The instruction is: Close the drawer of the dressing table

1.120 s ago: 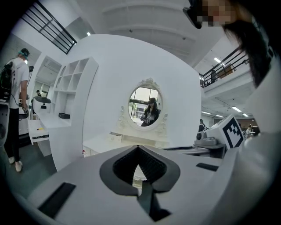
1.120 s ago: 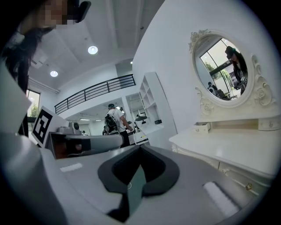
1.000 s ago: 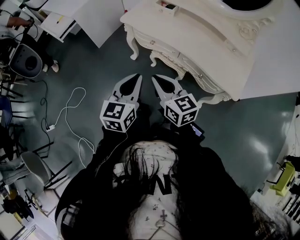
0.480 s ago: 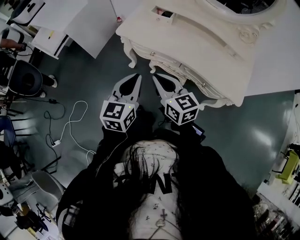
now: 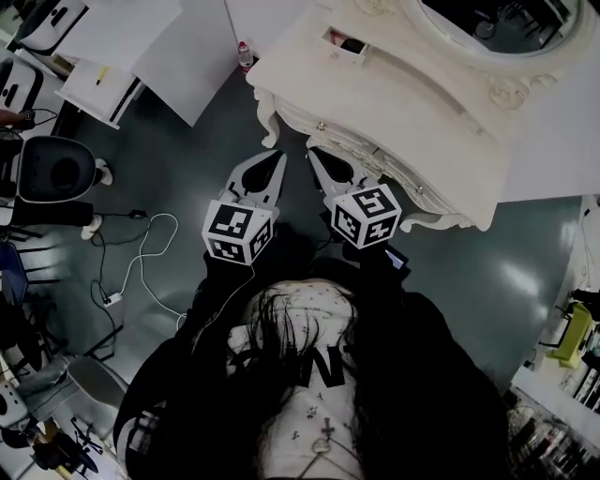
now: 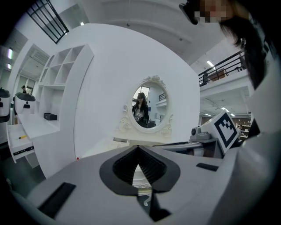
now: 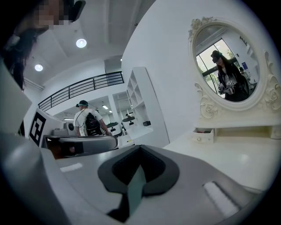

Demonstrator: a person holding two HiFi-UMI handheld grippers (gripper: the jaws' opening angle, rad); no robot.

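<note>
The cream dressing table (image 5: 422, 103) stands ahead of me at the upper right, under its oval mirror (image 5: 497, 19). A small drawer (image 5: 343, 43) on the tabletop stands pulled out, with dark and red items inside; the right gripper view shows this small drawer (image 7: 203, 135) under the mirror (image 7: 226, 72). My left gripper (image 5: 277, 156) is shut and empty, just short of the table's front left leg. My right gripper (image 5: 313, 153) is shut and empty too, its tips at the table's carved front edge. Both hang well short of the drawer.
White desks and panels (image 5: 112, 47) fill the upper left. A small bottle (image 5: 246, 52) stands on the floor by the table's corner. A black chair (image 5: 52, 169) and a white cable (image 5: 141, 253) lie to the left. A person with a backpack (image 7: 90, 121) stands far off.
The table has come closer and lower in the head view. Both grippers, still shut, now sit nearer its front edge. The drawer remains pulled out.
</note>
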